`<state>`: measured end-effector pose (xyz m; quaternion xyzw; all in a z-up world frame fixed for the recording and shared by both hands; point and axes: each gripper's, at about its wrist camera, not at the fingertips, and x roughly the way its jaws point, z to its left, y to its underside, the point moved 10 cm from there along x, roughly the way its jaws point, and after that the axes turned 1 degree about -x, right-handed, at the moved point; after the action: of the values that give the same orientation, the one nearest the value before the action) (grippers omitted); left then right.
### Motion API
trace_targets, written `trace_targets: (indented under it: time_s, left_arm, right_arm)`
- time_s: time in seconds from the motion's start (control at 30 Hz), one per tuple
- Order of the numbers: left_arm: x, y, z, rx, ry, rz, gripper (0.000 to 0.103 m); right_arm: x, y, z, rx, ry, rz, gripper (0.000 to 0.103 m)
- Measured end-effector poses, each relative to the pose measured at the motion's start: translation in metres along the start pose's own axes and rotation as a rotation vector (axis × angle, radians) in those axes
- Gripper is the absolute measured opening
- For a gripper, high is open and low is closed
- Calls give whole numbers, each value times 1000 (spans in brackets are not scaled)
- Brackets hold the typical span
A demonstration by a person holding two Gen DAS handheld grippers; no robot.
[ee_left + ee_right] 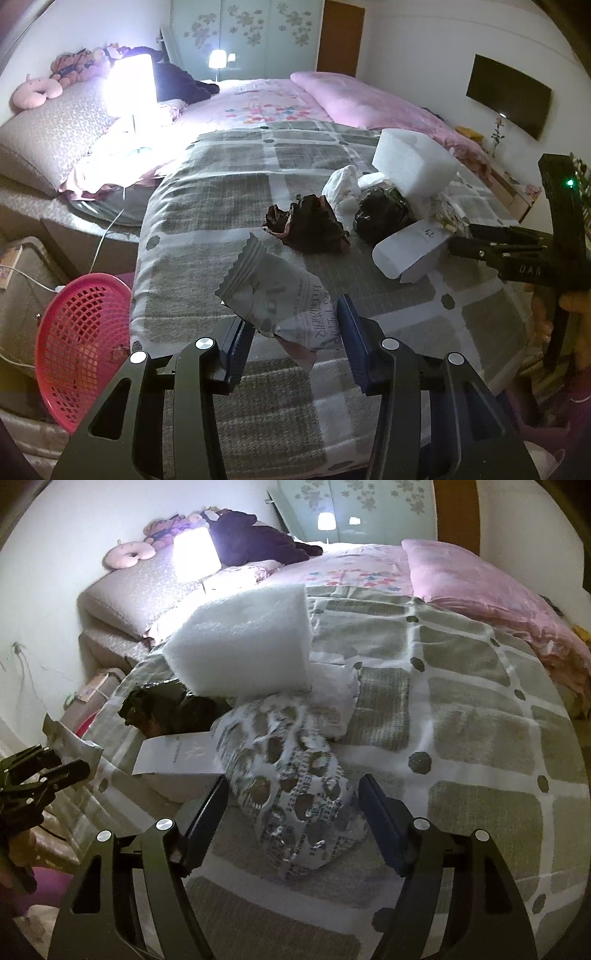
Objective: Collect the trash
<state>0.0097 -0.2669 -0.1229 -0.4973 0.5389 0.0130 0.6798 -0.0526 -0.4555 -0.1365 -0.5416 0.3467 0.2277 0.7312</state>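
Foil wrapper (pixel 280 306) pinched loosely in my left gripper (pixel 291 332) may slip; my right gripper (pixel 291 812) stands open around crumpled packet (pixel 295 794), risking snagging blanket (pixel 461 738).

1. Snack wrapper (pixel 280 295): thin crinkled foil-like film, matt grey, printed.
2. Blanket (pixel 229 192) on the bed: woven cloth, coarse and nubby.
3. Foam block (pixel 413 158): white, soft, finely pebbled.
4. Basket (pixel 81 332): glossy pink plastic mesh.
5. White box (pixel 406 251): smooth card.
6. Crumpled bag (pixel 295 790): shiny printed plastic film.
7. Black bag (pixel 380 214): glossy, wrinkled plastic.
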Motion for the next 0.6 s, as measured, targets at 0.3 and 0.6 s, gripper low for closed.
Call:
trace_targets:
  time_s: [0.3,0.6]
  left_arm:
    - [-3,1,1,0,1,-6,43]
    - [-6,0,0,24,-8,-14,43]
  right_arm:
    - [3,-1,0,-42,-17,19,71]
    - [3,13,4,-79,-20,47,39]
